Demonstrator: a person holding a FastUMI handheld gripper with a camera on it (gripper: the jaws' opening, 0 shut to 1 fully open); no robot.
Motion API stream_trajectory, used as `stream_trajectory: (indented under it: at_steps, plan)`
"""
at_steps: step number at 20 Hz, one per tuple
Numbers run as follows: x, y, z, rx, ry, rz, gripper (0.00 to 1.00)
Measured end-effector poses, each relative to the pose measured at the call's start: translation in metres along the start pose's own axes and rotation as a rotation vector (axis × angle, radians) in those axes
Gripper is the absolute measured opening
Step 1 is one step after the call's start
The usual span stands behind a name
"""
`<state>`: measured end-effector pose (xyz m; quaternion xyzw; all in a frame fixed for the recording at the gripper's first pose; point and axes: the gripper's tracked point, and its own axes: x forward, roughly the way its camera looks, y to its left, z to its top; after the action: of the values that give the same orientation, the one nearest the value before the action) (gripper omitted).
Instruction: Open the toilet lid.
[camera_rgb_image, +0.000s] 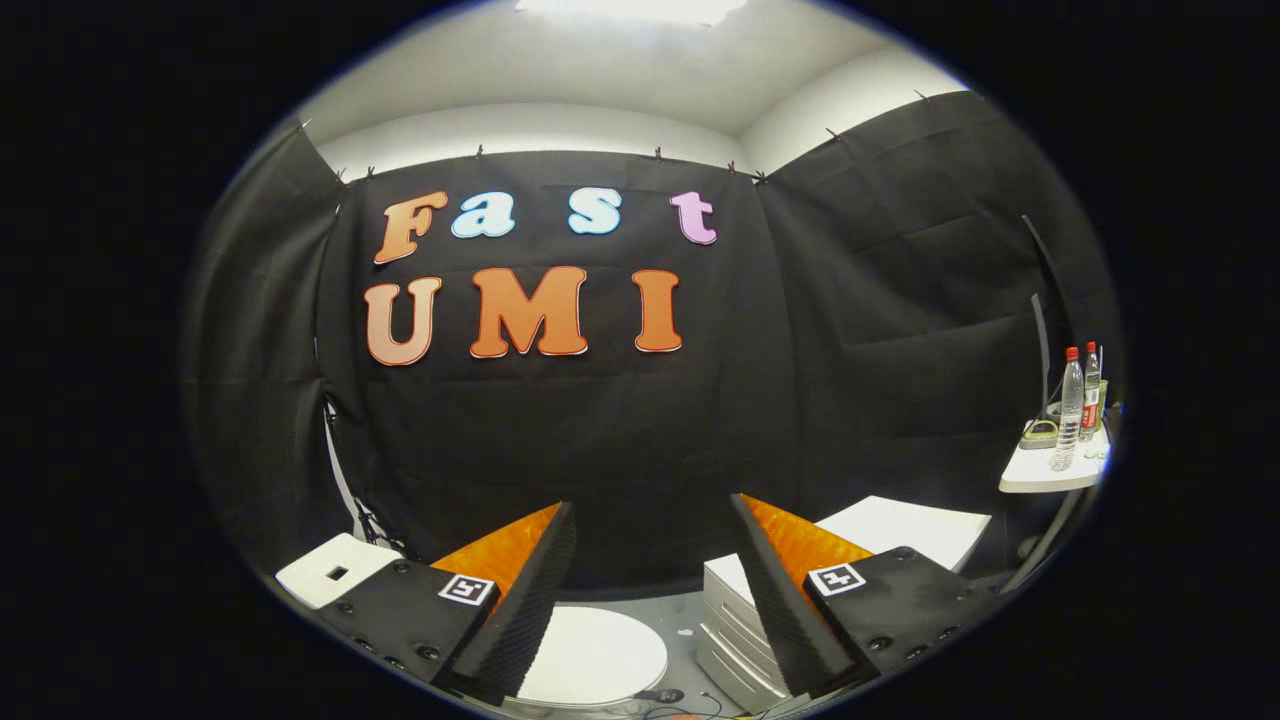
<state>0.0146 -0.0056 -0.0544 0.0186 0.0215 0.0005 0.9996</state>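
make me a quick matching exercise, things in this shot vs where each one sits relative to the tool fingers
Things:
1. toilet lid
2. white drawer unit
3. water bottles
4. tool

Places or states:
a. on a small white shelf, far off to the right
b. open, holding nothing
c. low down, between the fingers, closed
d. beside the right finger

Pairs: 1-c, 2-d, 3-a, 4-b

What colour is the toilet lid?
White, seen in the gripper view: the toilet lid lies closed below the open hand-held gripper.
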Motion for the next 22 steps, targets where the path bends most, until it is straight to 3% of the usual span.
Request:
stream_trajectory:
  at_steps: [10,22]
  plan:
    - [0.007,-0.024,-0.069,0.055,0.052,-0.048,0.98]
    - [0.003,-0.059,-0.260,0.223,0.249,-0.154,0.99]
